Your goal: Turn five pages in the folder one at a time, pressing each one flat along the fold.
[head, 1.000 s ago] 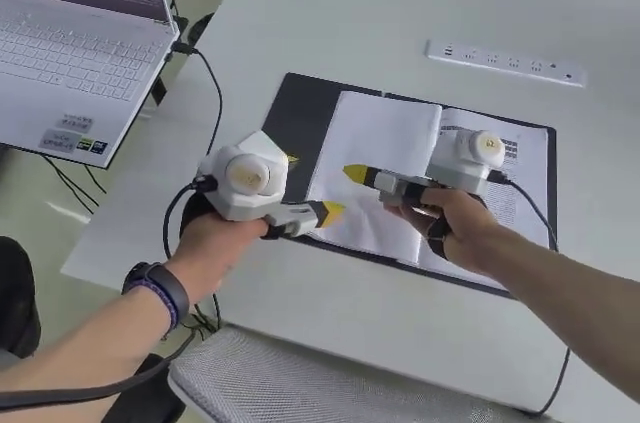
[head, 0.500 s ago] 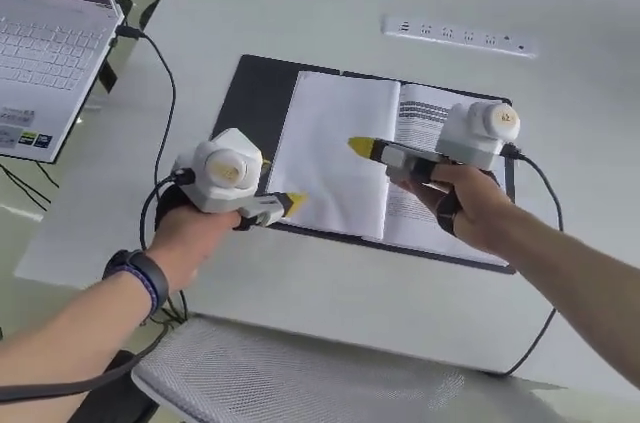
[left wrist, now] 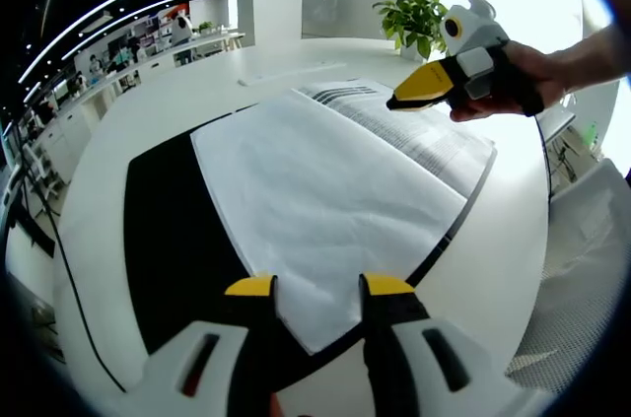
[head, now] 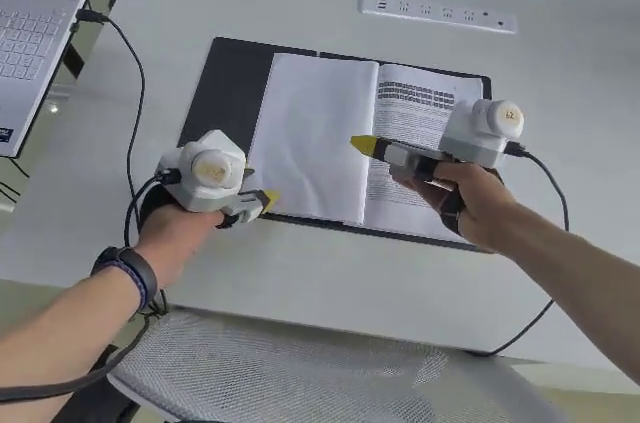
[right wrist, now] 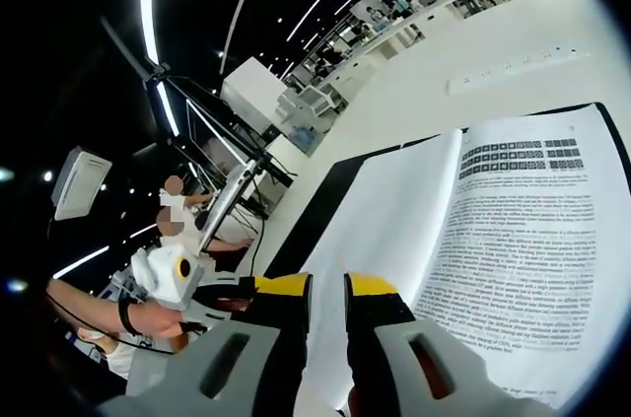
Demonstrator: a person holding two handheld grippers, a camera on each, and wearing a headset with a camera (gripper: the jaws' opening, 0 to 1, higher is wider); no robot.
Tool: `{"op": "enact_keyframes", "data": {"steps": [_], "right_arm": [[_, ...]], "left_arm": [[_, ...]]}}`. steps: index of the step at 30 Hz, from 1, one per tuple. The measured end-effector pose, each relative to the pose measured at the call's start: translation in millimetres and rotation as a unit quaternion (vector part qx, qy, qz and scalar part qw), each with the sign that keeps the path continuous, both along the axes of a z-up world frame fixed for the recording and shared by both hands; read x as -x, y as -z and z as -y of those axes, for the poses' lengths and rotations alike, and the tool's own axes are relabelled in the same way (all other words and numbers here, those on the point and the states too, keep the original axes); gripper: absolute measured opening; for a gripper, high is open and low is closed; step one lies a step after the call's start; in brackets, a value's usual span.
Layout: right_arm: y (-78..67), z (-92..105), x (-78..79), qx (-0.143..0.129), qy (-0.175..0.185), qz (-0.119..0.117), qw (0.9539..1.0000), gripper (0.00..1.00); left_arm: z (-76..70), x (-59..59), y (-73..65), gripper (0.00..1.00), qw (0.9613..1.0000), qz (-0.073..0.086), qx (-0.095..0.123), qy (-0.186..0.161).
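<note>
The folder (head: 225, 83) lies open on the white table, black cover to the left. A blank white page (head: 310, 133) lies on its left half and a printed page (head: 420, 108) on its right. My left gripper (head: 265, 201) is open at the blank page's near left corner; in the left gripper view its jaws (left wrist: 317, 287) straddle that corner of the blank page (left wrist: 315, 190). My right gripper (head: 362, 146) hovers over the blank page close to the fold, shut with nothing in it. In the right gripper view its tips (right wrist: 327, 284) stand over the fold beside the printed page (right wrist: 532, 210).
A white power strip (head: 438, 13) lies beyond the folder. A laptop (head: 25, 33) sits at the far left with a black cable (head: 130, 93) running down the table's left edge. A mesh chair back (head: 300, 373) is below the near table edge.
The head camera has swung, shifting the whole picture. Relative to the folder, my right gripper has drawn back from the middle of the blank page toward the fold. The left gripper stays at the near left corner.
</note>
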State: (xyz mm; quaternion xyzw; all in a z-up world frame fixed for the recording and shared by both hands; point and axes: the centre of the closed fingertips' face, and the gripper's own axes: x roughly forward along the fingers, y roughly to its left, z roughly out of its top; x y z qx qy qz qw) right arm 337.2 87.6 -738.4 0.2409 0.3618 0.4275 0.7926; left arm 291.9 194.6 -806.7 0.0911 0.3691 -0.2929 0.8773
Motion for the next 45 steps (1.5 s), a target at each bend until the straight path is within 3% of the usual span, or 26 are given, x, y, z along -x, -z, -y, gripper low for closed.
{"op": "enact_keyframes", "data": {"steps": [10,22,27,35,45], "right_arm": [[6.6,3.6,-2.4,0.006,-0.01,-0.001,0.9999,0.11],[11.4,9.2,-34.9,0.019,-0.016,0.005,0.9997,0.11],[23.8,9.9,-45.1,0.015,-0.005,-0.011,0.9998,0.1],[47.0,7.4,-41.2,0.023,-0.011,-0.034,0.9991,0.08],[48.3,10.1,-44.4,0.013,0.0,-0.034,0.9993,0.01]], "left_arm": [[0.4,3.3,0.9,0.31,1.0,0.005,-0.002,0.0],[0.9,5.3,0.2,0.32,1.0,0.004,0.005,-0.007],[-0.3,4.1,0.1,0.31,0.9997,0.005,0.012,-0.019],[-1.6,1.6,1.5,0.3,0.9996,0.003,0.011,-0.024],[-1.3,0.2,2.9,0.3,0.9996,0.003,0.009,-0.025]]}}
